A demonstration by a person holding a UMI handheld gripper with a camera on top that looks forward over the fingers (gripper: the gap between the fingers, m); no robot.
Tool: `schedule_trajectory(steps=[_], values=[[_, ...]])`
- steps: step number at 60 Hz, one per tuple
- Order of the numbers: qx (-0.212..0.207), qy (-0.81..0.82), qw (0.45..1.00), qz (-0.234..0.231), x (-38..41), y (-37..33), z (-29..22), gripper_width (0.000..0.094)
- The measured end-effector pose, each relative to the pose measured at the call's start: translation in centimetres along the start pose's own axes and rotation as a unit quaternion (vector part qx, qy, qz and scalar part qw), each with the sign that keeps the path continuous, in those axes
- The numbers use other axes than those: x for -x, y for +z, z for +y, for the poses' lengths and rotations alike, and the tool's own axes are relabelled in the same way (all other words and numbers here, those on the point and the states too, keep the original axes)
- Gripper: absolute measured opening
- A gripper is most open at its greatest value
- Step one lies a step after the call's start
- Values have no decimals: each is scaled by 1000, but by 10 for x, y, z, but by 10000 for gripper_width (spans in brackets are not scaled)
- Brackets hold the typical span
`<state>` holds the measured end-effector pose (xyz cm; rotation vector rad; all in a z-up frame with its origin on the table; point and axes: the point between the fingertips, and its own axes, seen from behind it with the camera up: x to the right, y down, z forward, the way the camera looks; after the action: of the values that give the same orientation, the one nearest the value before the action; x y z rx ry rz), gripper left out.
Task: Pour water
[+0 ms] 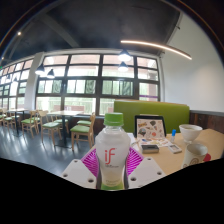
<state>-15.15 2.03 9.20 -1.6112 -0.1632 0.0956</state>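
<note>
A clear plastic bottle [112,152] with a green cap and a white label marked "if" stands upright between my gripper's [112,165] two fingers. Both magenta pads [92,163] press against its sides, so the gripper is shut on the bottle and holds it up above the table level. A white cup [190,132] and a second white mug [197,152] stand on the wooden table [168,158] to the right, beyond the fingers.
A framed menu card [150,127] and small items lie on the table to the right. A green booth seat [145,113] stands behind it. Tables and green chairs [82,130] fill the café at left, under large windows.
</note>
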Motion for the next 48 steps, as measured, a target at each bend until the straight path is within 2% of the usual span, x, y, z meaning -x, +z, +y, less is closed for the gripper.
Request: schedule_trajectory(steps=[5, 11, 16, 20, 26, 34, 37, 41, 48], values=[[7, 40, 999, -3, -15, 1, -9, 302], [-19, 147, 989, 1, -47, -2, -47, 303], [-42, 287, 957, -21, -89, -13, -72, 301], [-49, 395, 917, -26, -123, -16, -70, 302], [-29, 581, 812, -47, -161, -23, -54, 303], [7, 799, 595, -89, -178, -24, -39, 301], [11, 845, 525, -102, -174, -38, -48, 302], [-3, 866, 488, -113, -167, -49, -55, 303], [-14, 890, 444, -105, -171, -66, -59, 303]])
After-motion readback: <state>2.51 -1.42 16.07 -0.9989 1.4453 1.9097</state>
